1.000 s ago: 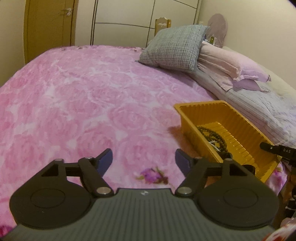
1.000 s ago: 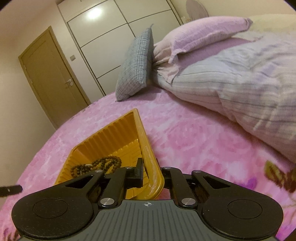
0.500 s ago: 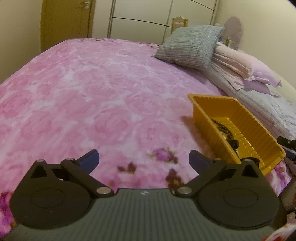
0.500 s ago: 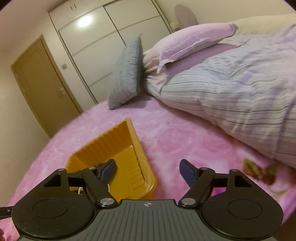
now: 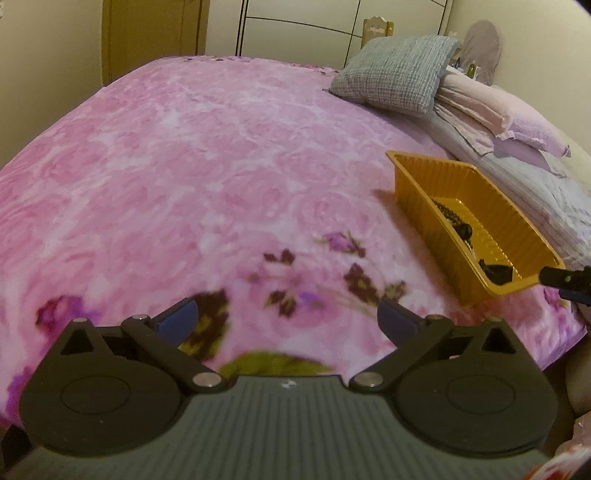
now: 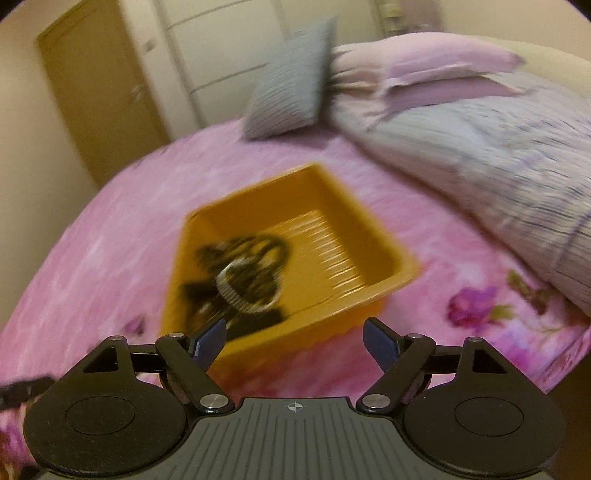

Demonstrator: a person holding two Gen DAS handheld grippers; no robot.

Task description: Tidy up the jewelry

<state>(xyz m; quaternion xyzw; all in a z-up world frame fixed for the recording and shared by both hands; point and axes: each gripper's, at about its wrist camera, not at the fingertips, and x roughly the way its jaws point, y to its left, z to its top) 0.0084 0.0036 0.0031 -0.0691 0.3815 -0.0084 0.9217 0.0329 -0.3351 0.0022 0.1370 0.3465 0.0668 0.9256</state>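
A yellow ribbed tray (image 5: 413, 177) lies on the pink bedspread at the right of the left wrist view, with dark bead strings (image 5: 452, 216) inside. In the blurred right wrist view the tray (image 6: 373, 221) is just ahead, holding dark beads (image 6: 258, 247) and a silver bracelet (image 6: 238, 293). My right gripper (image 6: 294, 338) is open and empty, hovering just short of the tray's near rim. My left gripper (image 5: 287, 319) stands wide open over the flowered bedspread, to the left of the tray, with nothing between its fingers. One tip of the right gripper (image 5: 565, 280) shows by the tray's near corner.
A grey pillow (image 5: 395, 74) and pink pillows (image 5: 509, 114) lie at the head of the bed, and a striped duvet (image 6: 491, 158) runs along the right. Behind stand a door (image 6: 99, 99) and a white wardrobe (image 5: 295, 29). The bed edge drops off at the lower right.
My right gripper let go of the tray's near rim, opened, and drew back and upward. My left gripper opened wider and moved back, away from the tray.
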